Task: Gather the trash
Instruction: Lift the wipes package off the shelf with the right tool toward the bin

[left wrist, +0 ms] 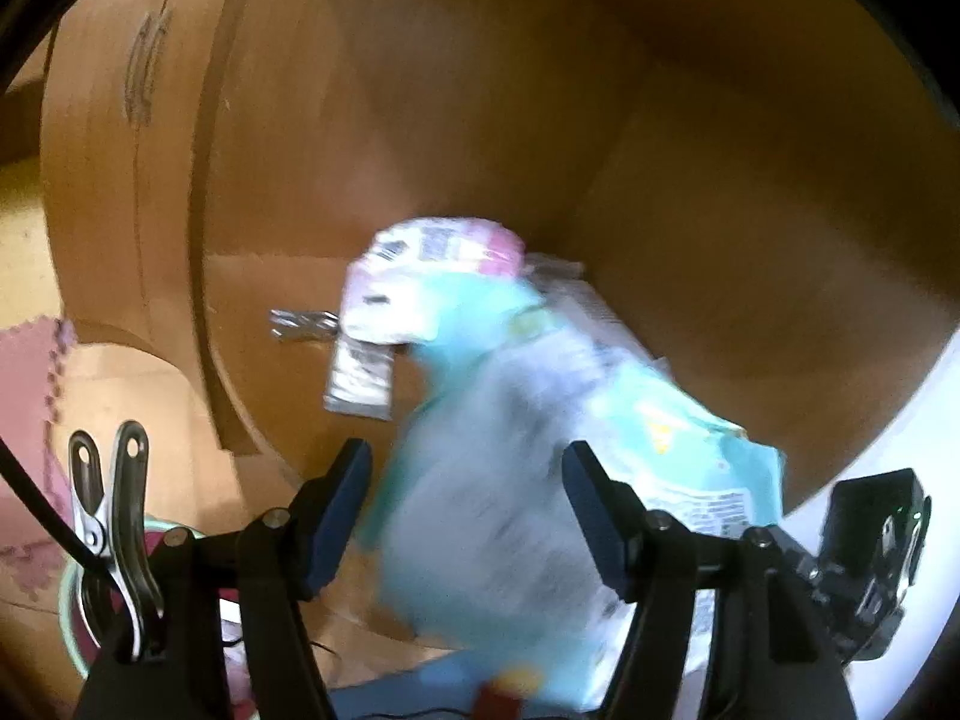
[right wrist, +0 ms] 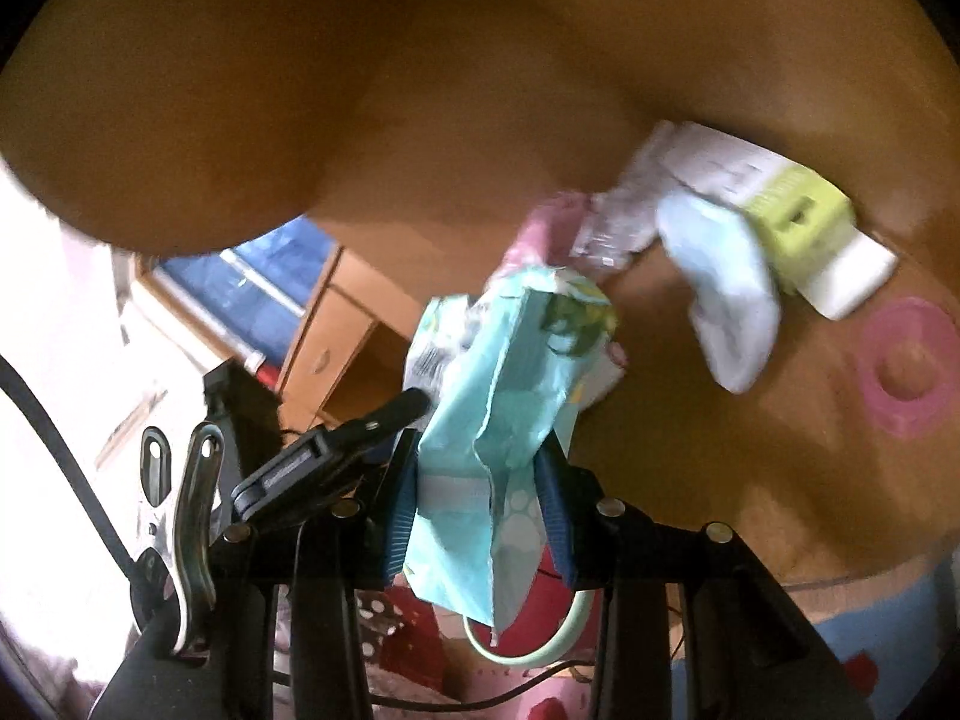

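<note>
Step judged: trash being dropped into cardboard box (left wrist: 420, 120).

Left claw (left wrist: 468, 480) seen wide apart; blurry teal wrapper (left wrist: 480, 450) seen between pads, not pinched, likely let go.

Right claw (right wrist: 480, 492) seen clamped on teal packet (right wrist: 498, 408), held just ahead of pads.

More trash seen beyond claws, inside box: pink-white wrapper (left wrist: 432, 264), white sock (right wrist: 720, 288), green-white box (right wrist: 798, 222).

Next move, as guess: right claw to be spread over box, packet dropped.

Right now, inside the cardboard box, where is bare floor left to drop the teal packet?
Bare cardboard box floor lies between the right gripper, shut on the teal packet, and the pink ring. Crowded: the far side, where green-and-white carton, pale blue cloth and clear wrapper pile together.
</note>
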{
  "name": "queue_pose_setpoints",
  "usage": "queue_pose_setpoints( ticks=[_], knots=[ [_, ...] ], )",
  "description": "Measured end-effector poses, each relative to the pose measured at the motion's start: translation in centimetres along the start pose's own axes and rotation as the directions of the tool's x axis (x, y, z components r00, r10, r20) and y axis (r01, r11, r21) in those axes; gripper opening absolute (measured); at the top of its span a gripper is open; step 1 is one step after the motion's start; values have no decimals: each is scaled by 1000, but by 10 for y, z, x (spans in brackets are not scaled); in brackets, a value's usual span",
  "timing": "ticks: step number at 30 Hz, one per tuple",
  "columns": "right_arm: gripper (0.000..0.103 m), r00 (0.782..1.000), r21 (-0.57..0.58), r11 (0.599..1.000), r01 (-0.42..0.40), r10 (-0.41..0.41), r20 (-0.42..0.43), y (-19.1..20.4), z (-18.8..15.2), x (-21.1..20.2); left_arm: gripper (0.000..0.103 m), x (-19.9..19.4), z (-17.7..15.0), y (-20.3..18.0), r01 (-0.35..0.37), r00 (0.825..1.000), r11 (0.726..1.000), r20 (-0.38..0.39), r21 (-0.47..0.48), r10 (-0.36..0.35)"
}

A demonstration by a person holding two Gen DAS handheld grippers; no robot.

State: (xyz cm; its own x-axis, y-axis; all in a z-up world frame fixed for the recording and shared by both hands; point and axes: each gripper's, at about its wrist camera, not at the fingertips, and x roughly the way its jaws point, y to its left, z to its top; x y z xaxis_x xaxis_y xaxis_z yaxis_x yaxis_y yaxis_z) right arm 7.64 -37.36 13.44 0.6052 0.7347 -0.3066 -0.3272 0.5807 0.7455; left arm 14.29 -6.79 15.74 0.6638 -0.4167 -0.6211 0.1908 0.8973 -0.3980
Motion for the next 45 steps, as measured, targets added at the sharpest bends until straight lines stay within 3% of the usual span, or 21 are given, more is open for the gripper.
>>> queue_pose_setpoints(
  ticks=[4,11,20,28,32,38,45],
  knots=[
    [38,1000,-85,996,5,-5,-2,15,-3,1,69,-10,-5,-5,-9,1000,1000,30,13,8],
    [38,1000,-122,992,-22,23,7,28,-7,0,62,-39,-17,-4,-38,998,999,44,22,37],
    [38,995,-155,983,-99,95,-36,62,-22,5,62,-110,-38,8,-91,992,995,79,-35,94],
    [38,980,-189,966,-175,153,-128,101,-51,21,62,-191,-69,12,-227,964,972,128,-52,232],
    [38,967,-198,955,-221,188,-173,123,-64,34,62,-217,-84,24,-286,951,956,104,-68,292],
    [38,958,-250,949,-190,124,-257,151,-86,70,62,-232,-101,62,-317,942,938,72,-138,329],
    [38,939,-322,941,-100,-18,-344,153,-110,119,62,-206,-116,115,-333,941,920,-6,-205,340]
  ],
)
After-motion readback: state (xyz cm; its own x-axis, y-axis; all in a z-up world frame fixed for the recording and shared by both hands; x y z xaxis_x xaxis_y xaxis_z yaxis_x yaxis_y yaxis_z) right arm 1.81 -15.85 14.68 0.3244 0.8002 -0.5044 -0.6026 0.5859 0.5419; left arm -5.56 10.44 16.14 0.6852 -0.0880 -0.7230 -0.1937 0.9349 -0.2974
